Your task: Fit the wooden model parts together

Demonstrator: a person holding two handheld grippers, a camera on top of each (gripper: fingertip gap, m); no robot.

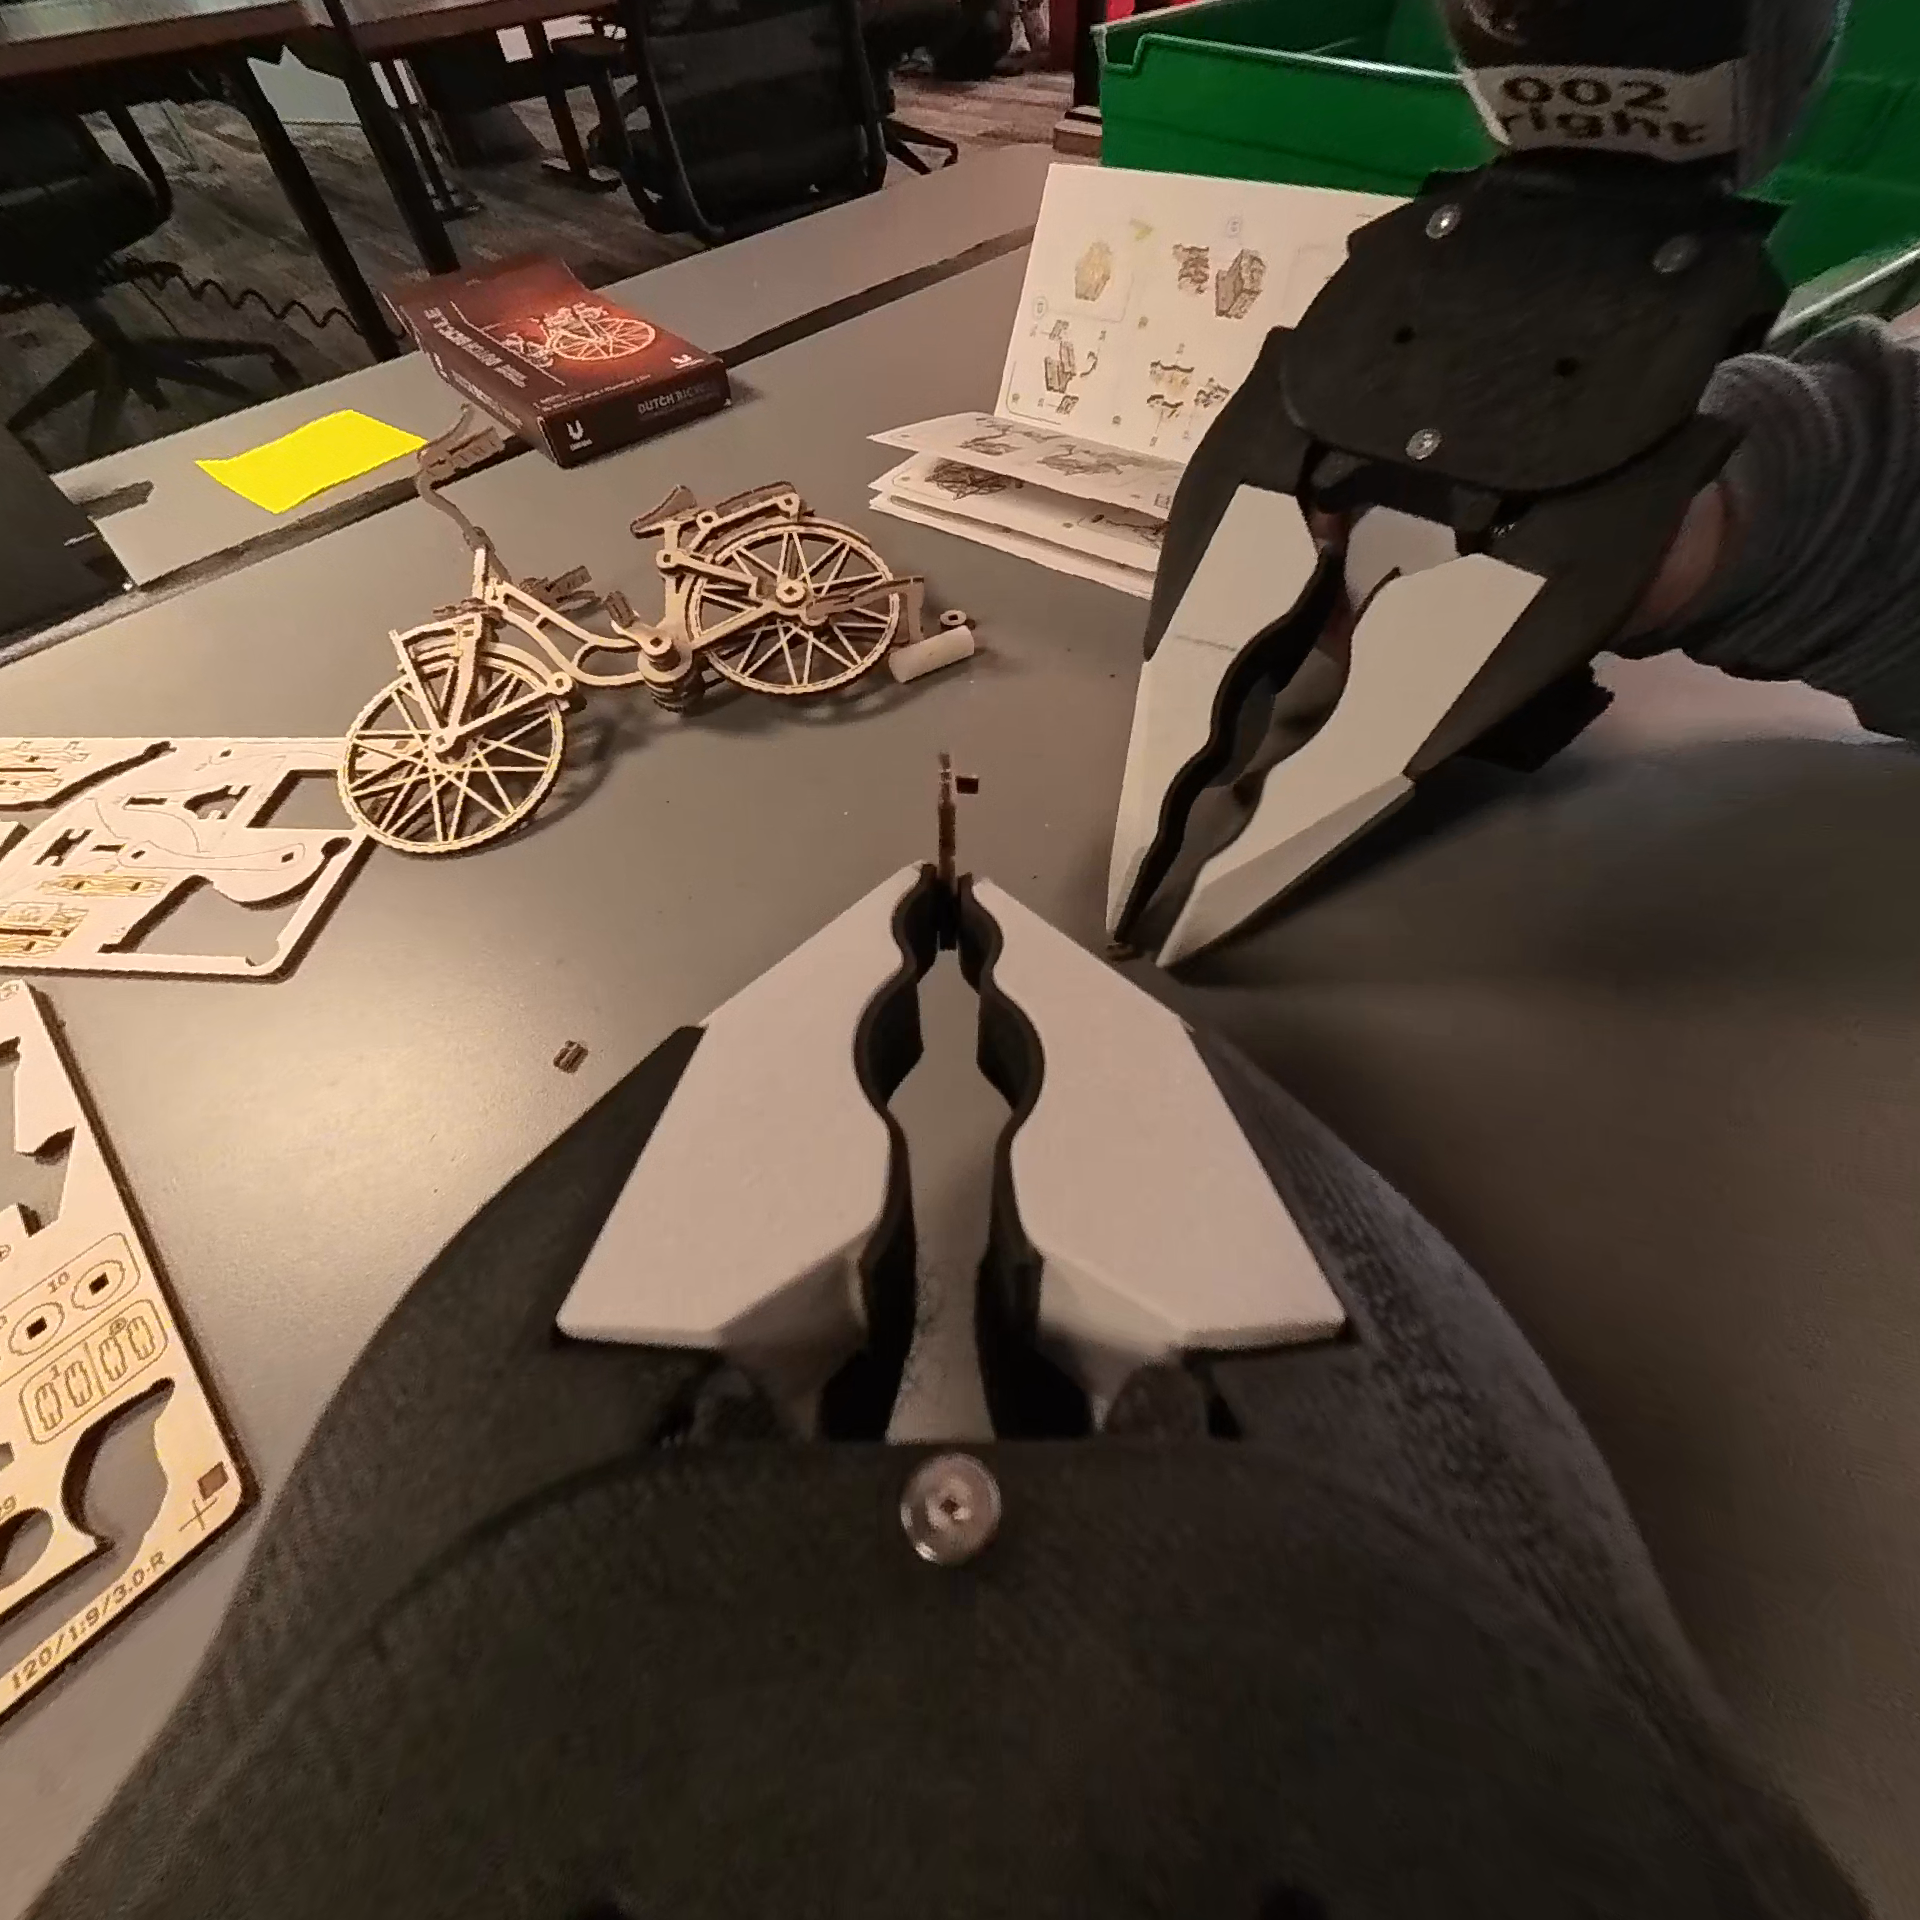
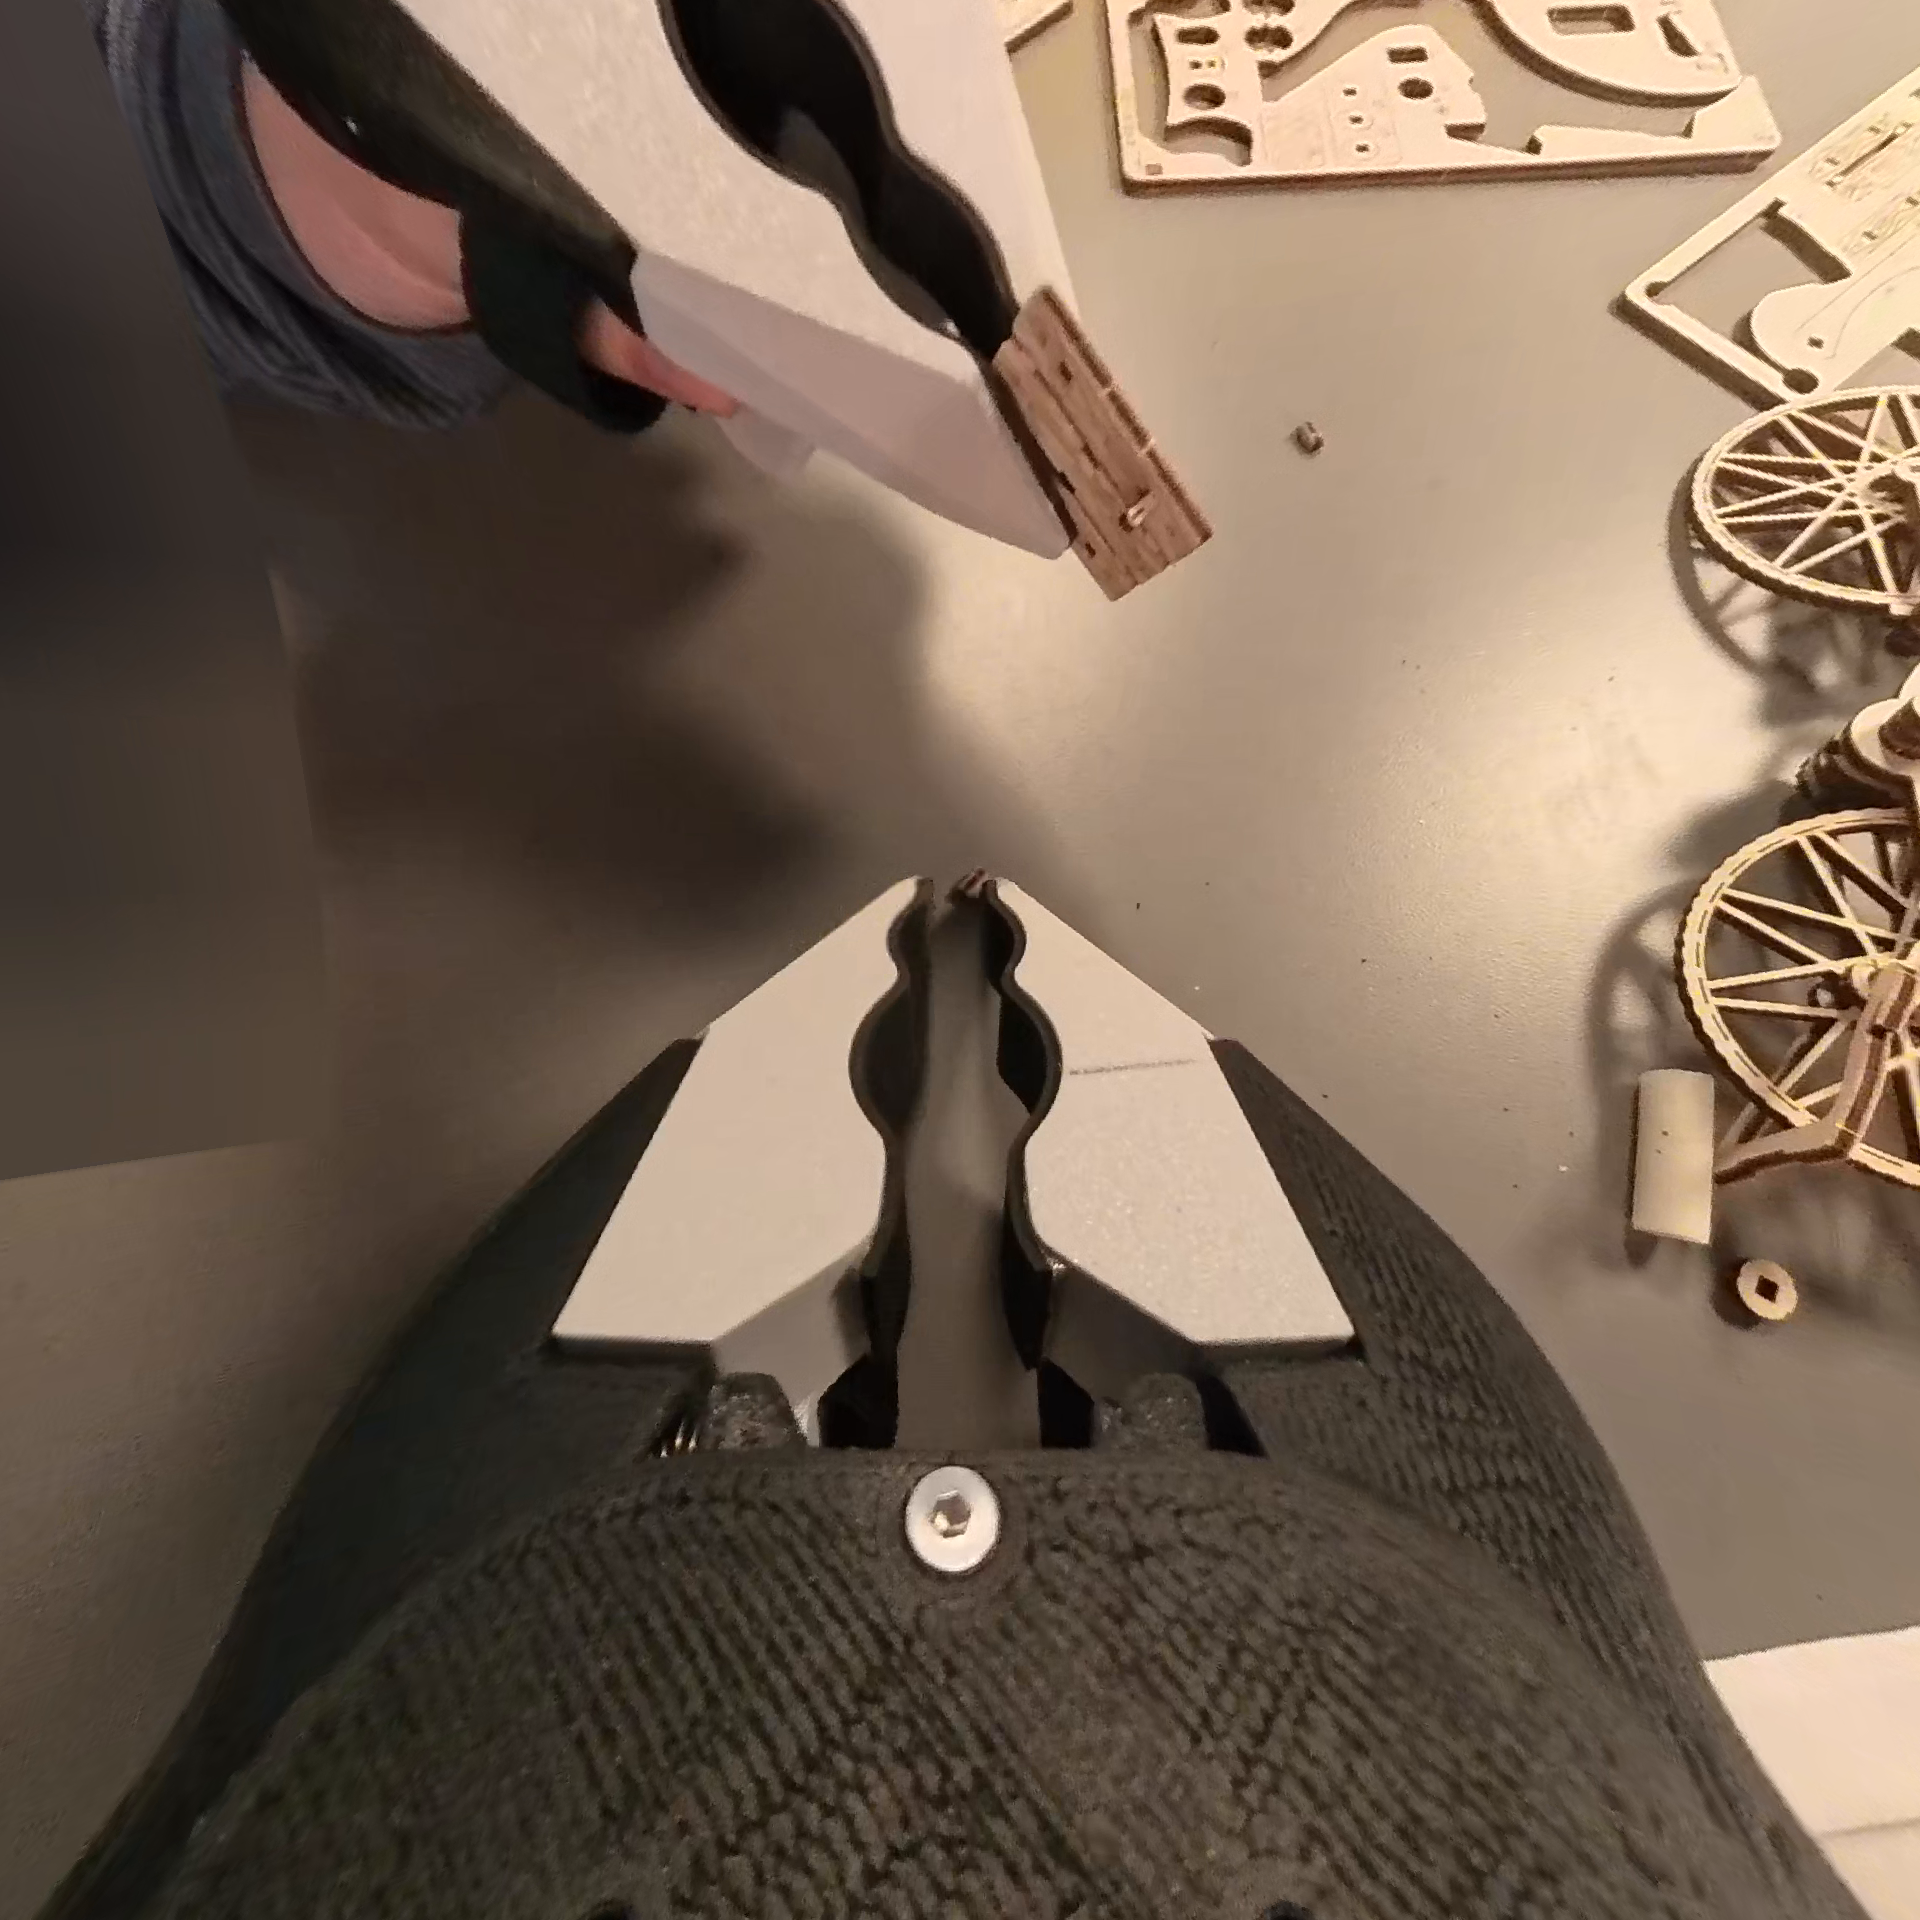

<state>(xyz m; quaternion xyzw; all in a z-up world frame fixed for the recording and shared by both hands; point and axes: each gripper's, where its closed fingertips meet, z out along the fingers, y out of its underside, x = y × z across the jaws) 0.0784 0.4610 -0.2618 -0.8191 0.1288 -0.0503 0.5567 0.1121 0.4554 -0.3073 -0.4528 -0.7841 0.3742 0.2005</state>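
My left gripper (image 1: 945,896) is shut on a flat wooden panel (image 1: 945,821), which shows edge-on above the grey table. In the right wrist view the left gripper (image 2: 1031,428) holds this slotted rectangular panel (image 2: 1107,468) up in the air at the upper left. My right gripper (image 2: 961,889) is shut on a tiny wooden piece (image 2: 969,883). In the left wrist view the right gripper (image 1: 1141,948) points down with its tips at the table, to the right of my left gripper. A partly built wooden bicycle (image 1: 623,644) lies beyond.
Punched-out wooden sheets (image 1: 156,852) lie at the left, and they also show in the right wrist view (image 2: 1434,94). A dark box (image 1: 561,353), a yellow note (image 1: 312,457), an open instruction booklet (image 1: 1091,416) and a green bin (image 1: 1299,94) sit farther back. A white cylinder (image 2: 1675,1153), a small washer (image 2: 1766,1291) and a loose bit (image 2: 1308,436) lie by the bicycle (image 2: 1818,935). The gap from one gripper's tips to the other's is roughly 6 cm. Left tips and right tips are each some 15 cm from the partly built wooden bicycle (image 1: 623,644).
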